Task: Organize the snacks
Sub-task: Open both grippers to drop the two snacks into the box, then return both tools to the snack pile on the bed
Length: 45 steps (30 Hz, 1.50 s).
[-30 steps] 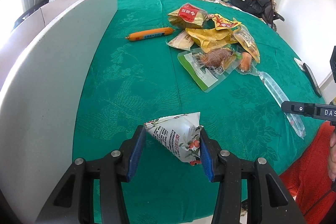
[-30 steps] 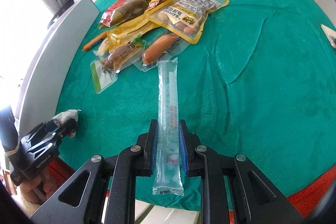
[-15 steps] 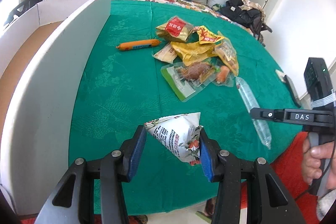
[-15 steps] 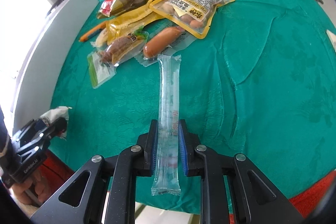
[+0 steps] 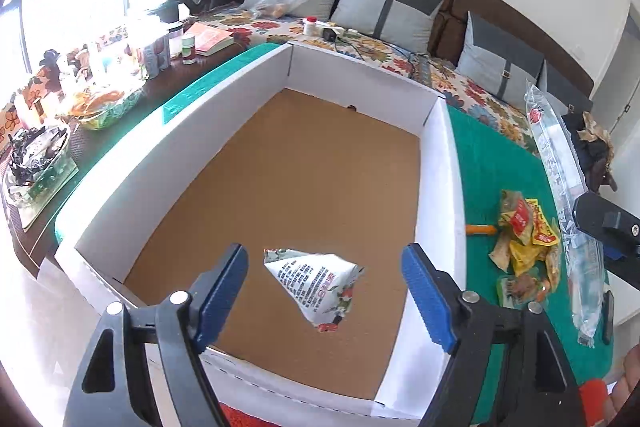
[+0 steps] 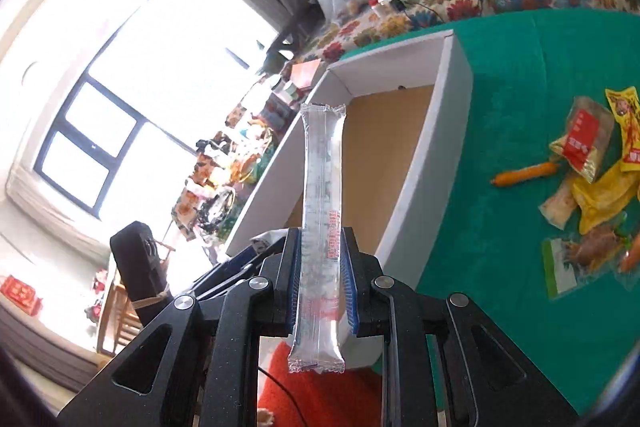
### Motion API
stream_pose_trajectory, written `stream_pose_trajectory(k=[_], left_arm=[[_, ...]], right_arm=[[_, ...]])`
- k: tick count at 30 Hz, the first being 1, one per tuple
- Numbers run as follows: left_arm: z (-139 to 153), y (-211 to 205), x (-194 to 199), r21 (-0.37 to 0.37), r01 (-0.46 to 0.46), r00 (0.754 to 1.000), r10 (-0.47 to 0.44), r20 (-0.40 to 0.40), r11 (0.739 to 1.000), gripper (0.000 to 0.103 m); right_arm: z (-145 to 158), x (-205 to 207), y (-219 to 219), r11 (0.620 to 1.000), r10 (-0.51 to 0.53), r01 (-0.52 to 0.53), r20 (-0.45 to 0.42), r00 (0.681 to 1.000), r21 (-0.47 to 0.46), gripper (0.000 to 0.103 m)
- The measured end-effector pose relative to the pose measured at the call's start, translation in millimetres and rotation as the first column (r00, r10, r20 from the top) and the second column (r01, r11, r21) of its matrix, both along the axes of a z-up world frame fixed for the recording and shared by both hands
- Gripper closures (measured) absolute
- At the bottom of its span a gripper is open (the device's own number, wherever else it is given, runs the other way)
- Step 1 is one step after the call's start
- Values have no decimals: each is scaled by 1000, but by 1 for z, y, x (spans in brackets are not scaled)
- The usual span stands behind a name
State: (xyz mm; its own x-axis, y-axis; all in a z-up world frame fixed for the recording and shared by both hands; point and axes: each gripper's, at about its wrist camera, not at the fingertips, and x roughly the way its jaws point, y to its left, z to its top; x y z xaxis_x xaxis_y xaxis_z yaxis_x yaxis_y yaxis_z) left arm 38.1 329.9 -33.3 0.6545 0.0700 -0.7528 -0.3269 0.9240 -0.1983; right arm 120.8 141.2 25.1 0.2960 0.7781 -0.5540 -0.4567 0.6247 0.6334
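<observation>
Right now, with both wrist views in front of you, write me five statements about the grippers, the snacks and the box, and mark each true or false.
1. The left hand-held gripper is open, and the triangular snack packet between its fingers touches neither one. True.
2. The right hand-held gripper is open and holds nothing. False: it is shut on the long clear tube snack.
3. The white cardboard box already holds several snack packs. False: only the triangular packet shows over its brown floor.
4. An orange sausage stick lies on the green cloth outside the box. True.
5. The pile of snack packs lies to the left of the box in the left wrist view. False: it lies to its right.
</observation>
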Motion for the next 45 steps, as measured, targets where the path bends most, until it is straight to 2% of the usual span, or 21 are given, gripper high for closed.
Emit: stream_pose_trajectory(k=[3, 5, 6, 7, 10, 12, 15, 17, 21, 24, 26, 30, 33, 34, 36, 38, 39, 41, 42, 44, 45], left_arm=[[-10, 13, -4, 24, -40, 999, 41, -30, 999, 19], [-13, 15, -9, 50, -65, 997, 67, -25, 997, 19], [-13, 14, -15, 64, -80, 997, 81, -12, 995, 19], [-12, 12, -17, 66, -91, 996, 91, 9, 994, 19], [-4, 1, -22, 11, -53, 993, 51, 102, 999, 19], [2, -15, -16, 13, -1, 989, -1, 145, 1000, 19], [1, -48, 5, 77, 114, 983, -124, 139, 990, 17], [-8, -73, 21, 147, 182, 977, -195, 81, 972, 17], [-29, -120, 40, 284, 276, 961, -271, -59, 918, 17], [-36, -150, 39, 383, 318, 948, -302, -101, 867, 17], [-38, -163, 36, 414, 332, 943, -310, -120, 848, 17], [-37, -174, 29, 398, 320, 947, -298, -117, 860, 17], [-38, -176, 28, 418, 301, 954, -278, -116, 857, 17], [-36, -173, 28, 402, 290, 957, -270, -106, 869, 17], [-27, -163, 23, 370, 217, 975, -219, -38, 903, 17], [-9, -157, 10, 369, 96, 988, -135, 81, 924, 17], [1, -158, 2, 368, 46, 983, -107, 146, 929, 16], [20, -166, -10, 353, -3, 964, -92, 251, 936, 8], [27, -172, -15, 339, -4, 951, -101, 293, 941, 2], [38, -189, -20, 316, 28, 927, -142, 346, 948, 0], [40, -200, -20, 312, 58, 922, -171, 346, 948, 0]], right_arm=[[-3, -3, 18, 1000, -1, 2, 16, 1000, -28, 61], [-4, -11, 6, 1000, -15, 16, 38, 999, -16, 59], [-3, -19, -9, 1000, -23, 24, 53, 998, -19, 57], [-5, -22, -20, 999, -36, 39, 73, 997, -38, 50], [-25, -22, -64, 984, -85, 105, 138, 987, -144, 41], [-50, -31, -97, 950, -105, 158, 201, 974, -269, 40], [-100, -47, -154, 854, -134, 246, 264, 955, -458, 40], [-127, -58, -197, 803, -192, 305, 263, 946, -512, 40], [-144, -76, -264, 746, -351, 448, 281, 893, -492, 40], [-142, -78, -281, 719, -378, 484, 304, 875, -498, 40], [-139, -74, -283, 701, -373, 498, 332, 866, -511, 40], [-145, -65, -282, 687, -370, 501, 341, 864, -526, 35], [-164, -60, -281, 670, -341, 465, 316, 885, -579, 35], [-170, -58, -281, 662, -333, 451, 304, 893, -599, 35], [-177, -56, -283, 651, -327, 432, 284, 902, -624, 35], [-180, -55, -289, 649, -334, 433, 277, 901, -626, 35], [-180, -55, -292, 647, -340, 438, 277, 898, -624, 32], [-181, -54, -298, 638, -356, 448, 277, 893, -626, 29], [-181, -53, -301, 642, -363, 451, 273, 891, -620, 28], [-183, -52, -306, 655, -382, 456, 258, 888, -603, 25], [-184, -51, -308, 659, -392, 460, 250, 885, -595, 23]])
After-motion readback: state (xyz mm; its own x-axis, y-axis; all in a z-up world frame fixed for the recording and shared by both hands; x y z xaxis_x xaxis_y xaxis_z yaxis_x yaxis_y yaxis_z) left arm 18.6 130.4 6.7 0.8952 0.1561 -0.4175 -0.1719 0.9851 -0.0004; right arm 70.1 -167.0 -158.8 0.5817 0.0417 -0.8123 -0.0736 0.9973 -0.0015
